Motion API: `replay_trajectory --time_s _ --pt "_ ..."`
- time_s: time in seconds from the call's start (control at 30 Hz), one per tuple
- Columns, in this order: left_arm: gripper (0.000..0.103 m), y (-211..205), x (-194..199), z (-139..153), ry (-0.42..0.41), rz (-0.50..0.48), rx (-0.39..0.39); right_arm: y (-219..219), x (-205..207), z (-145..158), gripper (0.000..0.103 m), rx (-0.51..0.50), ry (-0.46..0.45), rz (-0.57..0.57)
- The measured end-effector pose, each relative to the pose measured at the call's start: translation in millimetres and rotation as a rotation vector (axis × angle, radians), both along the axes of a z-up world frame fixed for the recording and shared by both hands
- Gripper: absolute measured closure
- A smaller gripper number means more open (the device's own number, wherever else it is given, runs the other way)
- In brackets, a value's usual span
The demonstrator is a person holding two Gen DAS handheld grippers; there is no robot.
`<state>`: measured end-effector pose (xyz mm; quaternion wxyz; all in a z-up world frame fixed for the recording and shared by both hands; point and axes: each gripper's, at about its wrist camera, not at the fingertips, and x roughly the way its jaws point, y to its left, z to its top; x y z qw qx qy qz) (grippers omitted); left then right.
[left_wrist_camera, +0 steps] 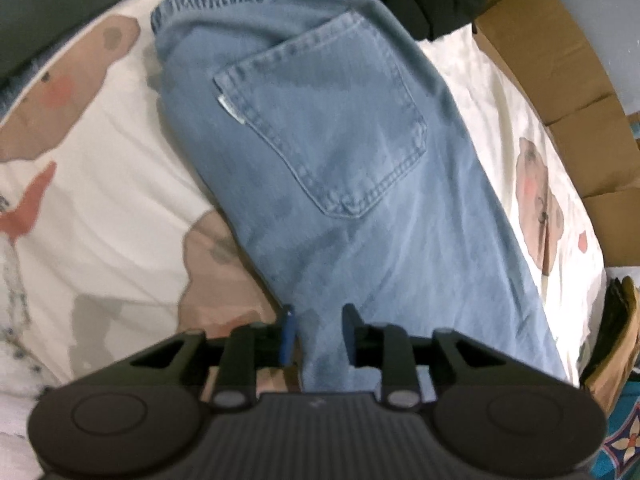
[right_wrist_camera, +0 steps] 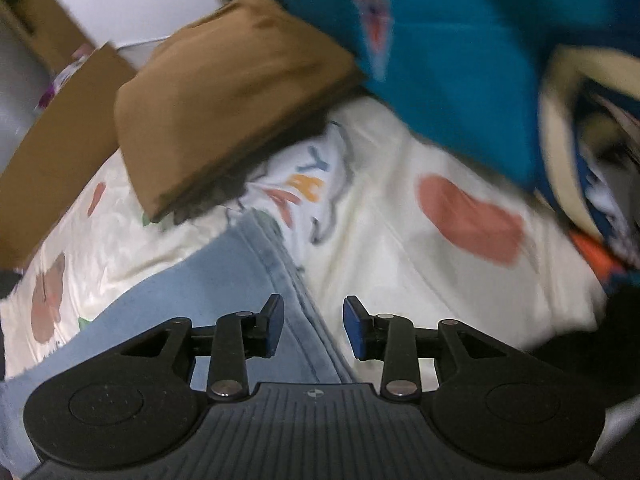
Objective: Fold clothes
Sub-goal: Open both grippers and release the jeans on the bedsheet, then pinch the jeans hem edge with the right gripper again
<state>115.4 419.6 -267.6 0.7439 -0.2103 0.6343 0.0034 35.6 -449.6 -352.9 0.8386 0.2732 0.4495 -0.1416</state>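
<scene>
Light blue jeans [left_wrist_camera: 332, 152] lie folded lengthwise on a cream bedsheet [left_wrist_camera: 100, 200], with the elastic waistband at the top and a back pocket facing up. My left gripper [left_wrist_camera: 319, 334] hovers over the lower leg part, its jaws apart and the pads clear of the denim below. In the right wrist view the hem end of the jeans [right_wrist_camera: 224, 280] lies on the bedsheet [right_wrist_camera: 400, 280]. My right gripper [right_wrist_camera: 315, 326] stands open above the edge of that leg, pressing on nothing.
A folded brown garment [right_wrist_camera: 224, 92] lies just beyond the hem. A teal patterned cloth [right_wrist_camera: 460, 60] is bunched at the upper right. Cardboard boxes [left_wrist_camera: 560, 80] line the bed's far side, and a black garment [left_wrist_camera: 432, 4] lies beyond the waistband.
</scene>
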Motion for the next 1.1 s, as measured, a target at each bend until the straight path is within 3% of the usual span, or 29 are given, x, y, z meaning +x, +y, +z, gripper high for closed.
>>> replay_trajectory --time_s 0.17,0.23,0.37,0.7,0.9,0.93,1.1 --pt "0.072 1 -4 9 -0.003 0.008 0.032 5 43 -9 0.061 -0.046 -0.015 0.114" --pt "0.066 3 -6 9 -0.001 0.013 0.049 6 55 -14 0.06 -0.054 -0.011 0.14" --pt "0.065 6 -4 13 0.007 0.014 0.081 8 74 -32 0.06 -0.057 0.006 0.2" --pt "0.062 -9 -3 26 0.011 -0.026 0.132 23 92 -62 0.058 -0.077 0.009 0.3" --pt "0.062 -23 -6 28 -0.001 -0.064 0.13 19 87 -51 0.086 -0.07 -0.025 0.341" --pt "0.062 -24 -6 28 -0.003 -0.067 0.13 21 86 -47 0.095 -0.09 -0.025 0.361" --pt "0.062 -27 -5 30 -0.015 -0.06 0.132 21 81 -28 0.097 -0.114 -0.043 0.348"
